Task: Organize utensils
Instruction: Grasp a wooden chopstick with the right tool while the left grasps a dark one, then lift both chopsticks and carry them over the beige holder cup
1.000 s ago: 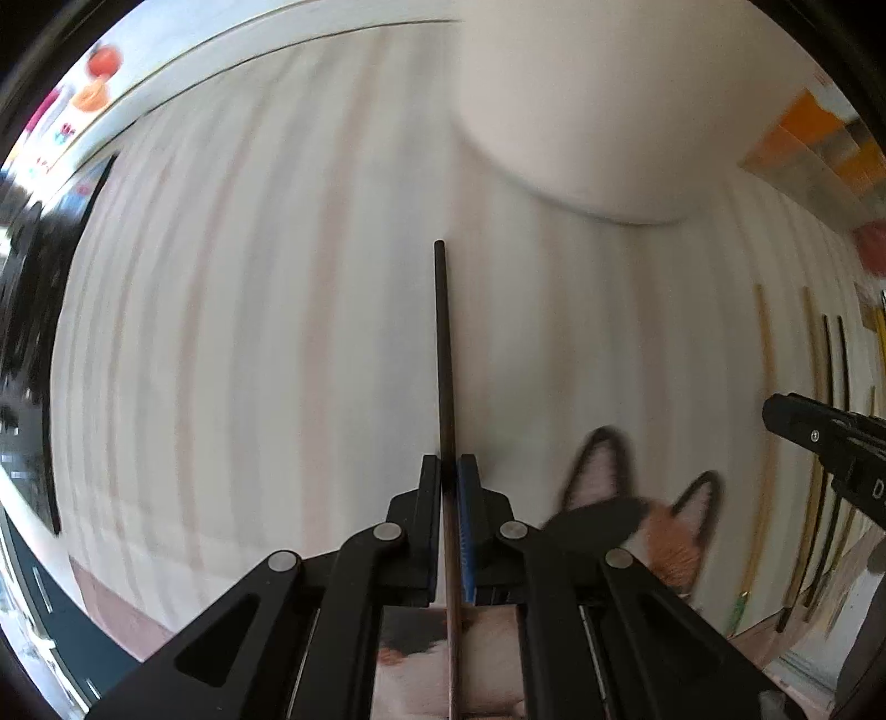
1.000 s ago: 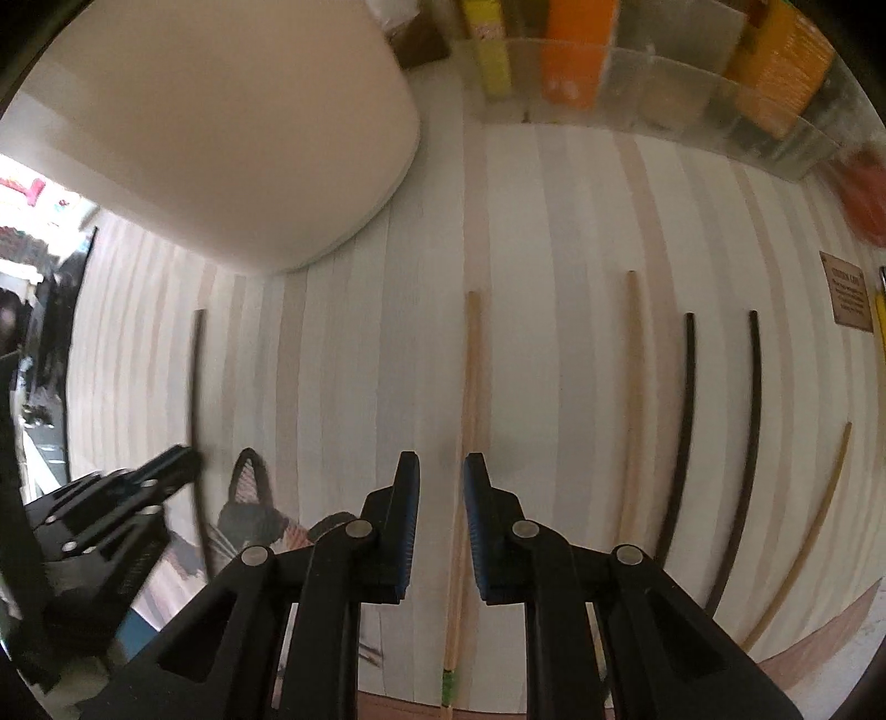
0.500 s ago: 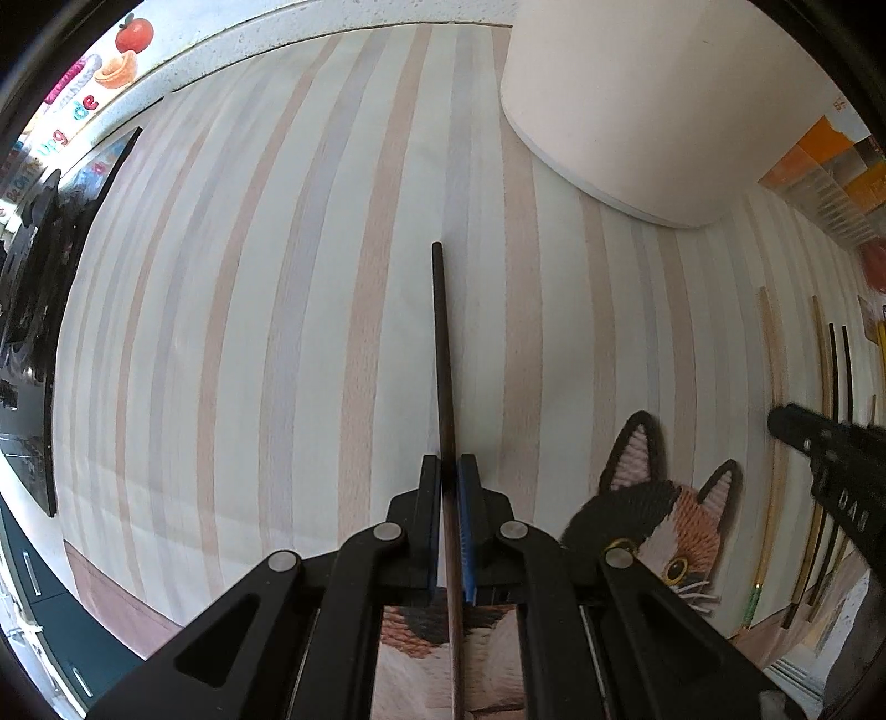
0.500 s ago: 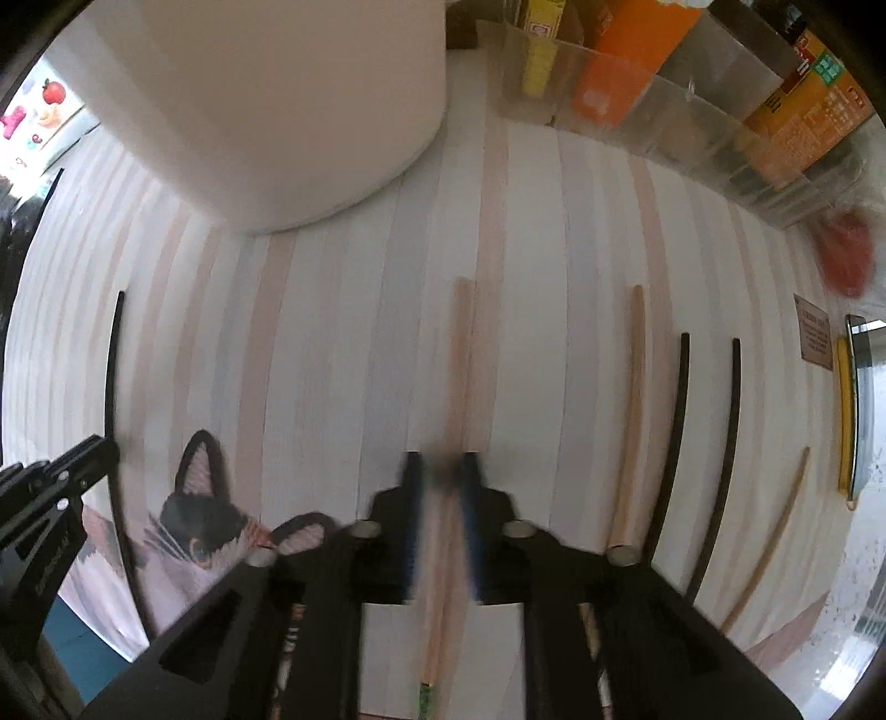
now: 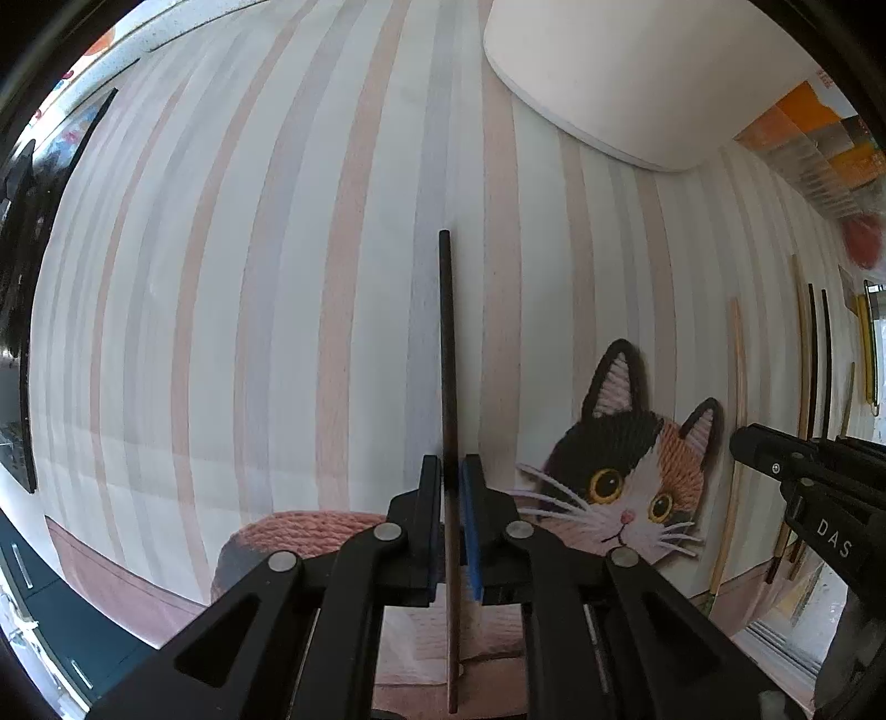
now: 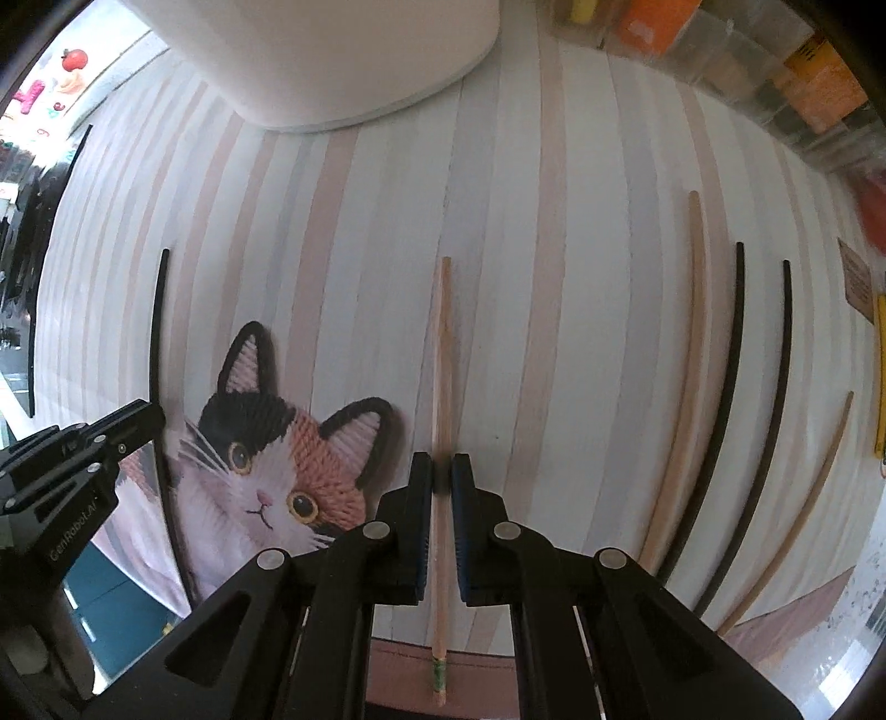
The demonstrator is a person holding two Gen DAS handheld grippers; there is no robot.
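Note:
My left gripper (image 5: 453, 471) is shut on a dark brown chopstick (image 5: 446, 332) that points forward, held above the striped tablecloth (image 5: 249, 277). It also shows in the right wrist view (image 6: 156, 332). My right gripper (image 6: 441, 471) is shut on a light wooden chopstick (image 6: 441, 360) with a green band at its near end, lifted off the cloth. Several more chopsticks lie to the right: a light one (image 6: 684, 387), two black ones (image 6: 725, 387) (image 6: 772, 387) and a thin light one (image 6: 803, 498).
A large white round container (image 5: 637, 72) stands at the back, also in the right wrist view (image 6: 332, 50). A cat picture (image 6: 277, 459) is on the cloth near the front edge. Clear boxes with orange packets (image 6: 803, 72) line the back right.
My right gripper closed on the light chopstick and lifted it. Both grippers rose and pulled back, so the cat picture shows more. The left kept its hold.

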